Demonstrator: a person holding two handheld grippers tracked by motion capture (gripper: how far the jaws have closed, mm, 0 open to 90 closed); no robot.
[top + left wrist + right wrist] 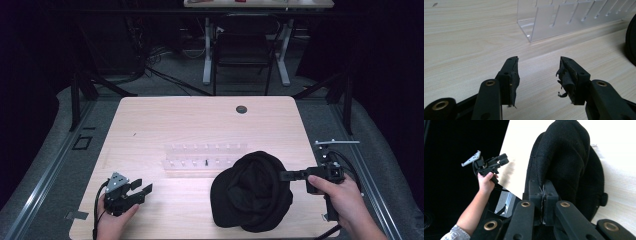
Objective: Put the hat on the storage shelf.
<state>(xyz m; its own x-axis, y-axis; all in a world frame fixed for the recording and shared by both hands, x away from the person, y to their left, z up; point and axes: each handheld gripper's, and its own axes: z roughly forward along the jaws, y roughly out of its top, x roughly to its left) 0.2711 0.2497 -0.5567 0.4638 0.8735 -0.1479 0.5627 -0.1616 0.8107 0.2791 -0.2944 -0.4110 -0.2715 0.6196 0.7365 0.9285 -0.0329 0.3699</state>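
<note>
The wooden table (150, 120) carries a black cap (250, 192) near its front right part, just in front of a clear slotted rack (205, 160). The right gripper (286, 175) has its jaws clenched on the cap's right edge. At front left, the left gripper (141, 189) sits spread apart, grasping nothing, well away from the cap.

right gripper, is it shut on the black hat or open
Shut on it: the right gripper has its jaws pressed together on the black hat's edge, no gap showing between them.
</note>
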